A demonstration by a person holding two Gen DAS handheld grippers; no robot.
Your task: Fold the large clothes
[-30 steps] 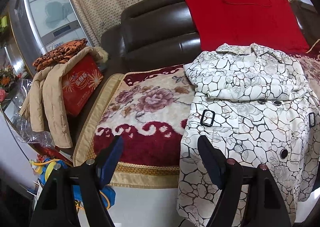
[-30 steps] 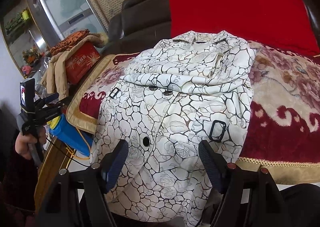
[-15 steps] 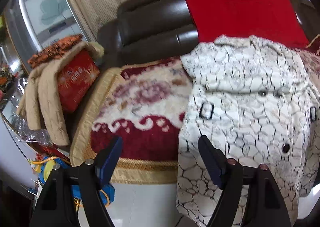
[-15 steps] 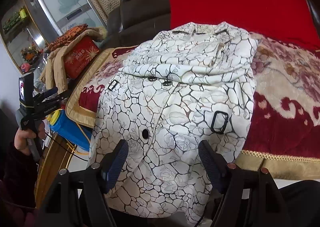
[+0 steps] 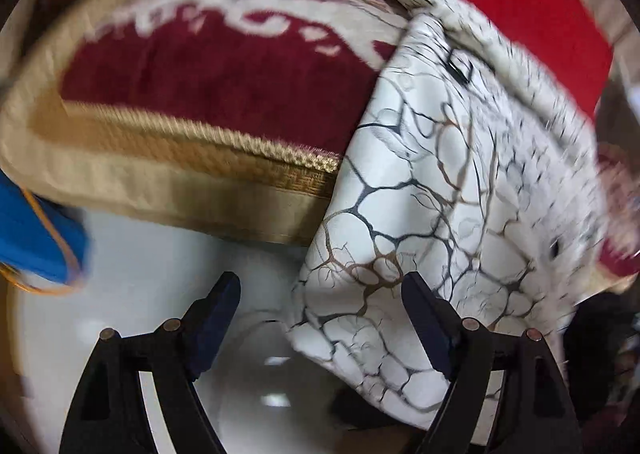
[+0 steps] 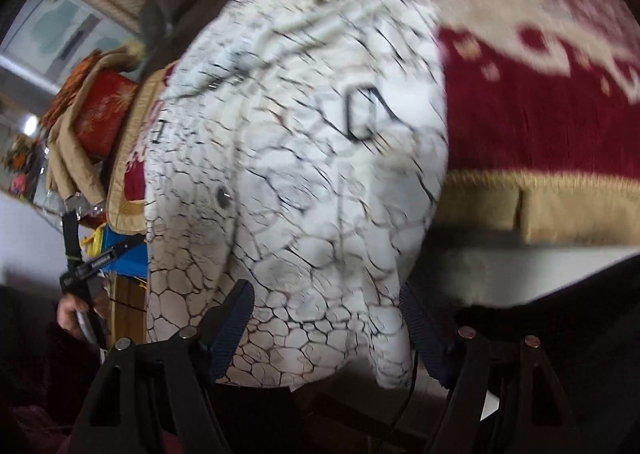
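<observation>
**Both hand-held grippers close in on the hanging hem of a patterned coat**

I bring the left hand-held gripper point(image 5: 320, 318) and the right hand-held gripper point(image 6: 324, 328) down toward the white coat point(image 5: 452, 182) with its dark crackle print, which lies spread on a red floral blanket point(image 5: 224, 78) over a dark sofa, its lower part draped off the blanket's gold-trimmed front edge and hanging toward the pale floor point(image 5: 160, 254). Both pairs of jaws stand wide and grip nothing. The left pair has just been opening, with only the coat's lower left corner reaching into the gap beside the right-hand finger; the right pair has also just been opening, and the hem hangs between its fingers without being pinched. Both views are smeared by motion, so I cannot tell whether any pad brushes the cloth. To do this step well, I judge each gripper should settle at its own hem corner, take the full thickness of cloth well inside the edge, and close together, so the hem lifts level and can be carried up toward the collar without dragging the blanket. A blue object point(image 5: 36, 238) sits on the floor at the left, clear of the path.
</observation>
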